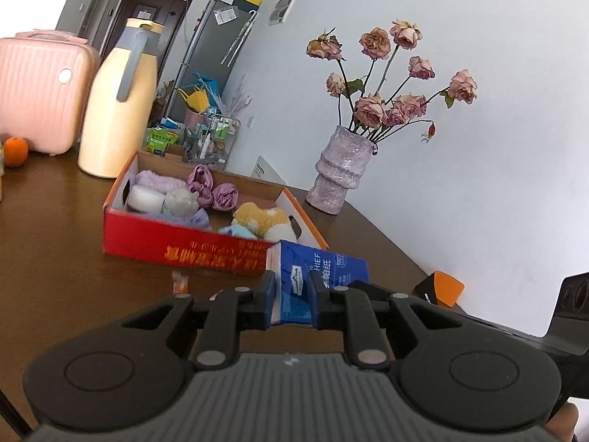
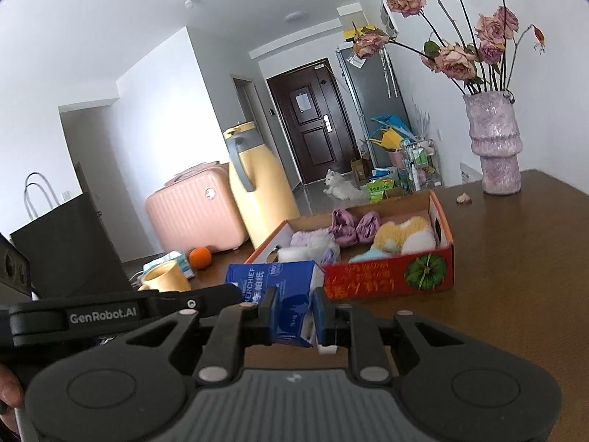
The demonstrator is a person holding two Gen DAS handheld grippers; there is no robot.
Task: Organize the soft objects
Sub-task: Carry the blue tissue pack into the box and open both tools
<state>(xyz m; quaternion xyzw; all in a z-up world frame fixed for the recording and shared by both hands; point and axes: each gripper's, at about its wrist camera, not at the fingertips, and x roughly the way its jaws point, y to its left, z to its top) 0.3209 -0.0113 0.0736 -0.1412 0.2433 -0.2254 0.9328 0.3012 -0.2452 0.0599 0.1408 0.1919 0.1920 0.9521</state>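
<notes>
A blue tissue pack (image 1: 320,269) is held above the brown table by both grippers. My left gripper (image 1: 292,296) is shut on one end of it. My right gripper (image 2: 294,313) is shut on the other end of the same pack (image 2: 274,281). Just beyond stands an open red cardboard box (image 1: 176,243), also in the right wrist view (image 2: 386,276). It holds several soft things: purple cloths (image 1: 211,188), a white roll (image 1: 145,199), a yellow and white plush (image 1: 265,219). The left gripper's body (image 2: 110,313) shows at the left of the right wrist view.
A yellow thermos jug (image 1: 117,110) and a pink case (image 1: 40,88) stand behind the box. An orange (image 1: 14,151) lies at the left. A purple vase (image 1: 340,171) of dried roses stands at the right. A yellow mug (image 2: 163,276) and a black bag (image 2: 62,243) stand at the left.
</notes>
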